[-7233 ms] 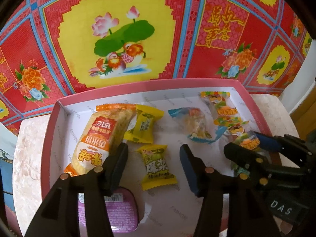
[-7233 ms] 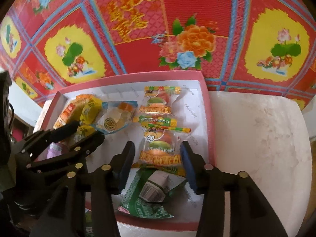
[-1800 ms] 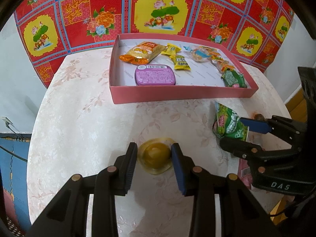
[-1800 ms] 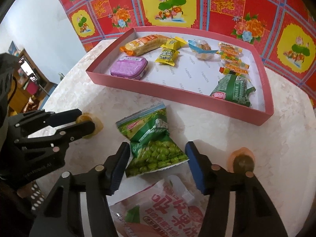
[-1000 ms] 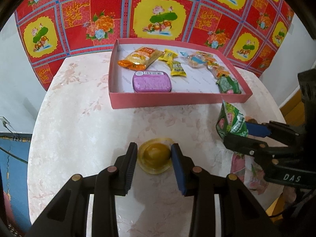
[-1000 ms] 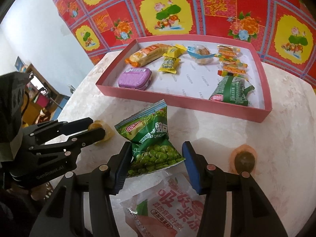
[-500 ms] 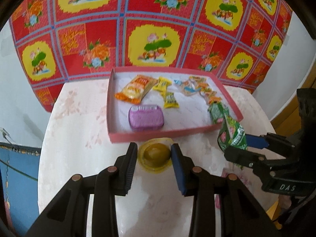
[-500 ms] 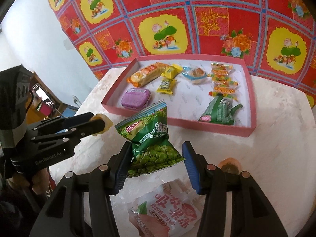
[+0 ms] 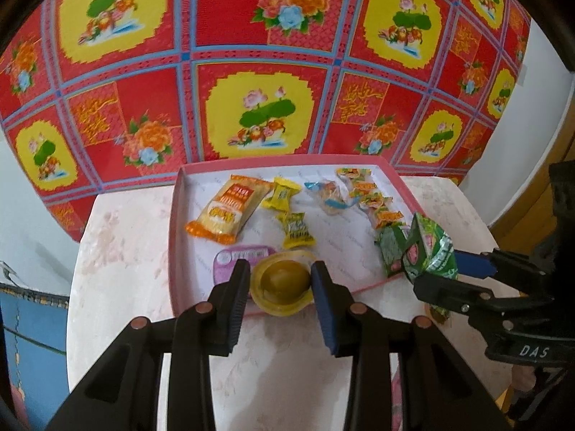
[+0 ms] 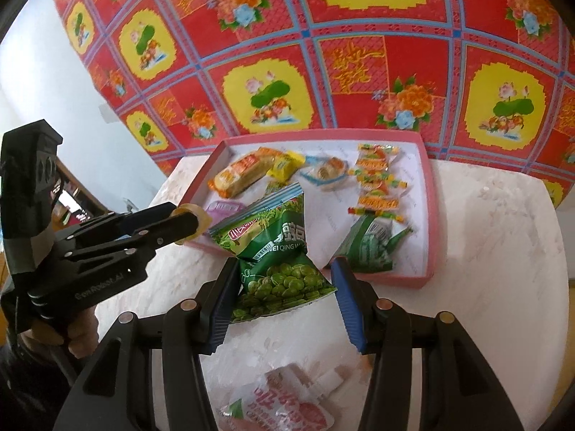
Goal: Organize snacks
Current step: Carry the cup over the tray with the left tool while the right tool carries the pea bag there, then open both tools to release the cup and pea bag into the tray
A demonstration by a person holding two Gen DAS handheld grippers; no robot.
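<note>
1. Since half a second ago, both grippers have carried their snacks closer to the pink tray, which now looks larger in both views; the table edge has dropped lower in the picture.

2. Left wrist view: the left gripper [image 9: 280,280] is closed around a small round jelly cup [image 9: 284,283] with a yellow rim, holding it in the air over the near wall of the pink tray [image 9: 173,237]. Inside the tray lie an orange cracker pack [image 9: 226,212], two yellow candies [image 9: 294,230], a clear-wrapped pastry [image 9: 330,197], a row of colourful sweets [image 9: 373,197], a purple tin [image 9: 233,262] partly hidden behind the left finger, and a green bag [image 9: 390,248]. At the right edge, the other gripper carries a green pea bag [image 9: 429,251] near the tray's right corner.

3. Right wrist view: the right gripper [image 10: 284,287] has its jaws fairly wide apart, with the crumpled green pea bag [image 10: 276,251] pinched between them and lifted just short of the tray's near wall [image 10: 395,278]. The left gripper [image 10: 187,221] comes in from the left with its jelly cup.

4. Progress (a judgement): most snacks are already in the tray. Still outside are the two being carried, a pink-and-white pouch [image 10: 284,406] on the white table [image 10: 503,287], and a small item at the table's right side in the left view (too hidden to name).
</note>
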